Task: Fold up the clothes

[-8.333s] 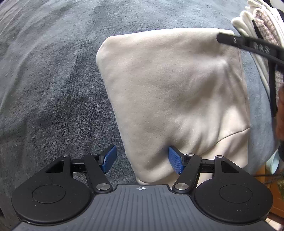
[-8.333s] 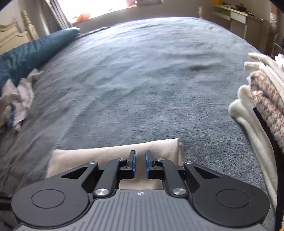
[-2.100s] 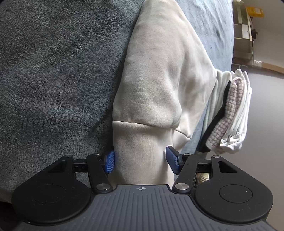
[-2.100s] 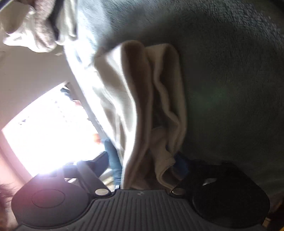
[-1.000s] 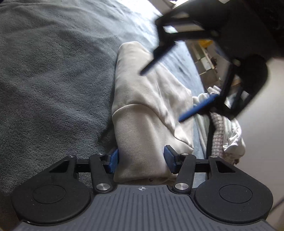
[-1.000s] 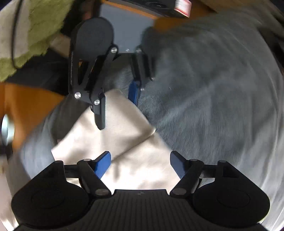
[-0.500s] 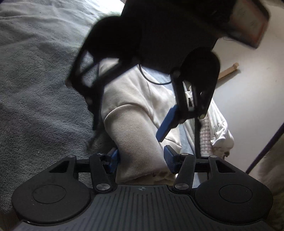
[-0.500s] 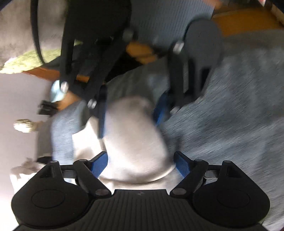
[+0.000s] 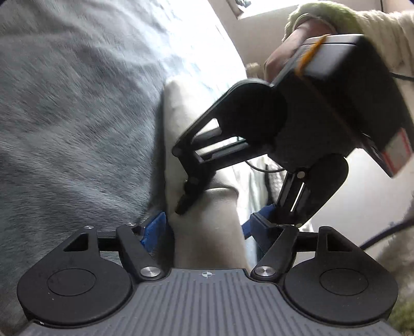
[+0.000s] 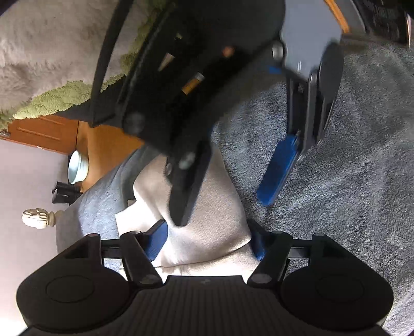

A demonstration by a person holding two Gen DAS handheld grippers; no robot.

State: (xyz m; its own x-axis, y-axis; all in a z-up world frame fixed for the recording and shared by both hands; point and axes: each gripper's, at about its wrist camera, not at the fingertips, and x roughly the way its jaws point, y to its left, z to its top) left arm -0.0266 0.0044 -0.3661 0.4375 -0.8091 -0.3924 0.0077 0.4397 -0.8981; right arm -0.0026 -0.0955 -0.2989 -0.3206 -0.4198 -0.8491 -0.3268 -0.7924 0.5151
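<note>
A folded beige garment (image 9: 178,116) lies on the grey blanket (image 9: 77,116). In the left wrist view its near end sits between the blue pads of my left gripper (image 9: 205,227). Those jaws are opening, and the right-hand pad stands clear of the cloth. My right gripper (image 9: 223,210) reaches down from the upper right over the same end, one finger (image 9: 186,201) dug in beside the fold. In the right wrist view the garment (image 10: 222,186) fills the gap of my right gripper (image 10: 207,240), whose jaws are closing around it. My left gripper (image 10: 221,212) faces it from above.
A person's hand (image 9: 284,51) in a cream sleeve with a green cuff (image 9: 362,18) holds the right gripper. Past the bed's edge stands a white bowl (image 10: 77,165) on an orange wooden surface (image 10: 103,144). Grey blanket (image 10: 349,193) spreads to the right.
My left gripper's jaws have widened off the garment's end. My right gripper has come lower over that same end and its jaws have narrowed around the cloth.
</note>
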